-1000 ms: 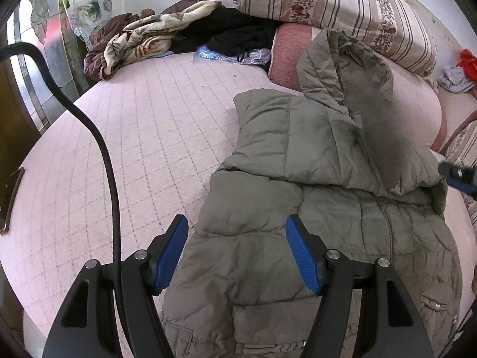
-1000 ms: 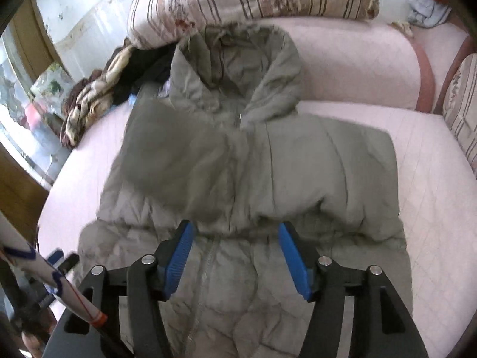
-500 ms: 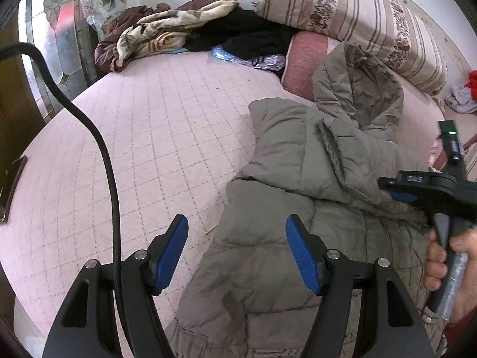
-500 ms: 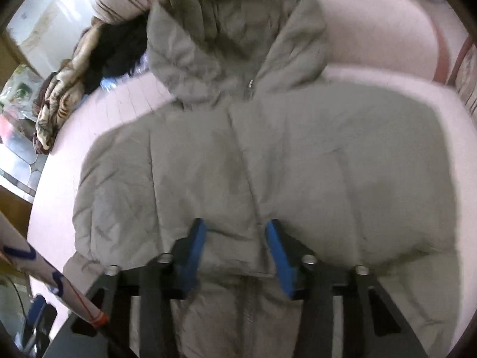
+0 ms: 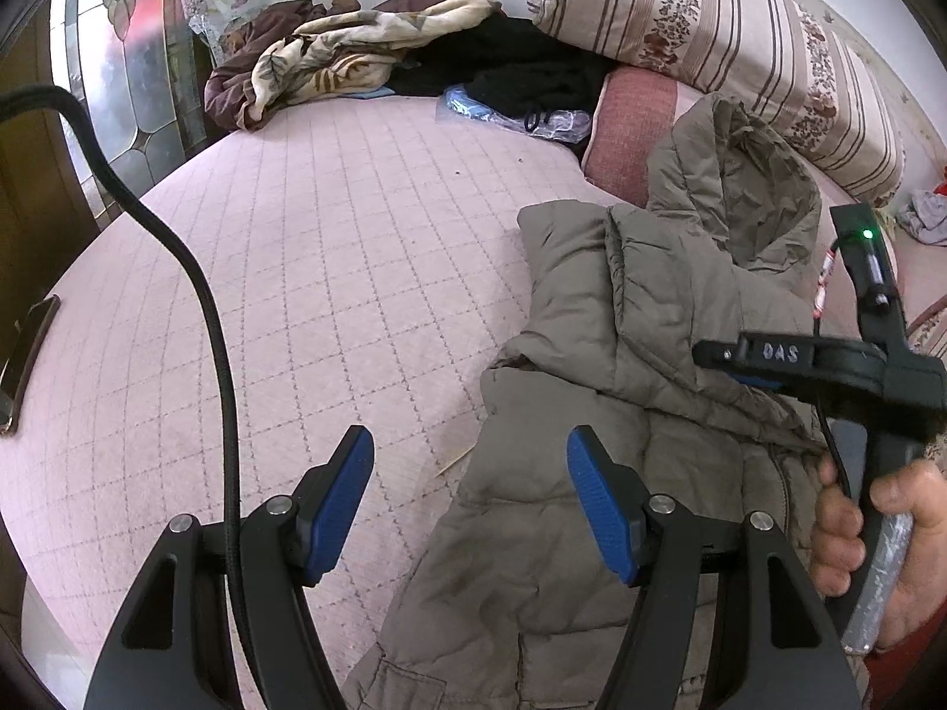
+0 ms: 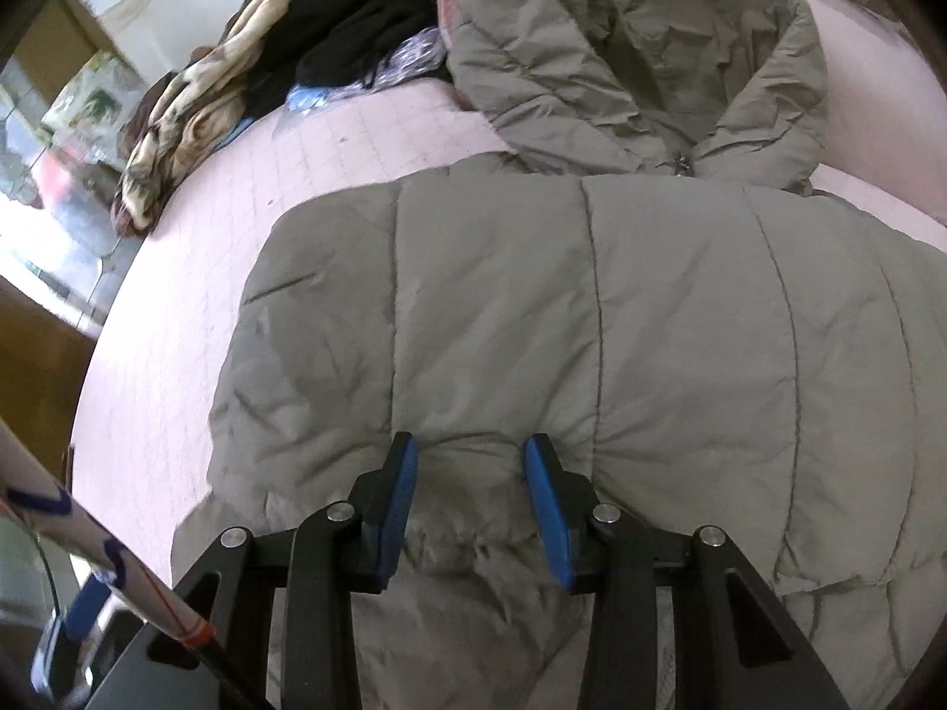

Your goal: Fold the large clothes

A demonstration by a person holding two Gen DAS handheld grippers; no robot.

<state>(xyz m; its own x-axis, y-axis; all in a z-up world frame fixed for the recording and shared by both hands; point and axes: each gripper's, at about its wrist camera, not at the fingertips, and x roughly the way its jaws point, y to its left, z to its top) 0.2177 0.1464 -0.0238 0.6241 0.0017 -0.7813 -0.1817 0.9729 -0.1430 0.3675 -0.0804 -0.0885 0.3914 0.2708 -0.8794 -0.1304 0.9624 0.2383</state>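
A puffy olive-green quilted hooded coat (image 6: 592, 307) lies spread on a bed with a pink diamond-quilted cover (image 5: 308, 296), its hood (image 6: 645, 41) resting against a pink bolster. The right tongs (image 6: 470, 494) pinch a raised fold of the coat's padded sleeve between narrow blue pads. The left tongs (image 5: 470, 503) stand wide with nothing between them, over the coat's left edge. A hand (image 5: 870, 538) grips the right tool's handle. Crumpled blankets (image 5: 331, 59) and a striped floral pillow (image 5: 722, 29) lie beyond.

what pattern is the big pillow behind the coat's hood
Cream with brown stripes and floral bands on the pillow; clearest in the left wrist view.
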